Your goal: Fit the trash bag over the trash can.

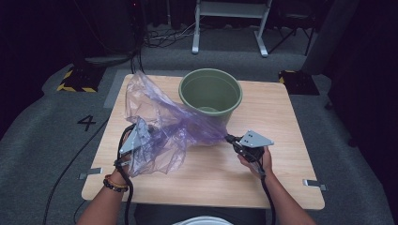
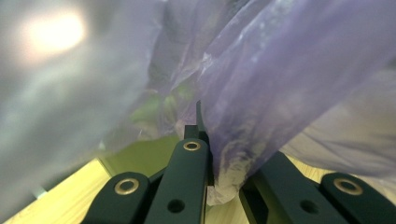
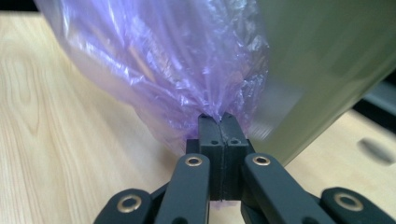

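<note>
A crumpled translucent purple plastic bag lies stretched over the left half of the wooden table, just in front of an upright green bin. My left gripper is at the bag's left side, draped by the film. In the left gripper view, my left gripper has its jaws together with a fold of the bag pinched between them. My right gripper is shut on the bag's right tip, near the bin's base. In the right gripper view, my right gripper clamps the bunched bag, with the bin right beside it.
Small metal brackets stick out at the table's near corners. A white metal stand is on the floor beyond the table. A white rim shows below the near edge. The table's right half is bare wood.
</note>
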{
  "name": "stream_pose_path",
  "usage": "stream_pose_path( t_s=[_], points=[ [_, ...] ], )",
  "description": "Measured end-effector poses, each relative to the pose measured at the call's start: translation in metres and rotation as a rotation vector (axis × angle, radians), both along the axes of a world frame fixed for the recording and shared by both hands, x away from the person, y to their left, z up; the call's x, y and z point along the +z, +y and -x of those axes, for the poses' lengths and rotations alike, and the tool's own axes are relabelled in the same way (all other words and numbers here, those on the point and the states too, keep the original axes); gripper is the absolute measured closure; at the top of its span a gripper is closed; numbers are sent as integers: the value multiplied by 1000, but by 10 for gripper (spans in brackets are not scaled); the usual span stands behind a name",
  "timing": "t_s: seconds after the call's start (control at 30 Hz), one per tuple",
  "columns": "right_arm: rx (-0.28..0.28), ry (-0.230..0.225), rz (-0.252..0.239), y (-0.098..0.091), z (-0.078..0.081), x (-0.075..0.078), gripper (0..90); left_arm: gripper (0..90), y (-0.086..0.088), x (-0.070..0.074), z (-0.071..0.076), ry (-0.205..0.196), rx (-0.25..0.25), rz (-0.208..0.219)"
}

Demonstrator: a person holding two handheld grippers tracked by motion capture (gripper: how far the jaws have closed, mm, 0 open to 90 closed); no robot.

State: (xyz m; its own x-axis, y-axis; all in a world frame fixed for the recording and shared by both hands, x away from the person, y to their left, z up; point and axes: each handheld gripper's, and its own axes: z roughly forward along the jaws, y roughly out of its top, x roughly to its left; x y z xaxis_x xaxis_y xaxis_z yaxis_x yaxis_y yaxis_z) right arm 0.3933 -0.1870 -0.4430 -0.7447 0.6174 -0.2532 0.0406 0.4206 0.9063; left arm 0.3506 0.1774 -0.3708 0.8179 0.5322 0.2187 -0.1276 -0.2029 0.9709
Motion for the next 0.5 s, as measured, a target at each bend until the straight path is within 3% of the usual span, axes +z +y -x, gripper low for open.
stream_pose_path(
  t_s=[0.23, 0.4, 0.5],
  points=[
    [-34, -123, -70, -11, 8, 38, 900, 897, 1, 10, 7, -35, -27, 31],
    [-56, -201, -78, -13, 5, 57, 900, 897, 0, 20, 15, -89, -30, 18],
    [-60, -233, -91, -13, 3, 68, 900, 896, -1, 27, 19, -114, -29, 34]
  ],
)
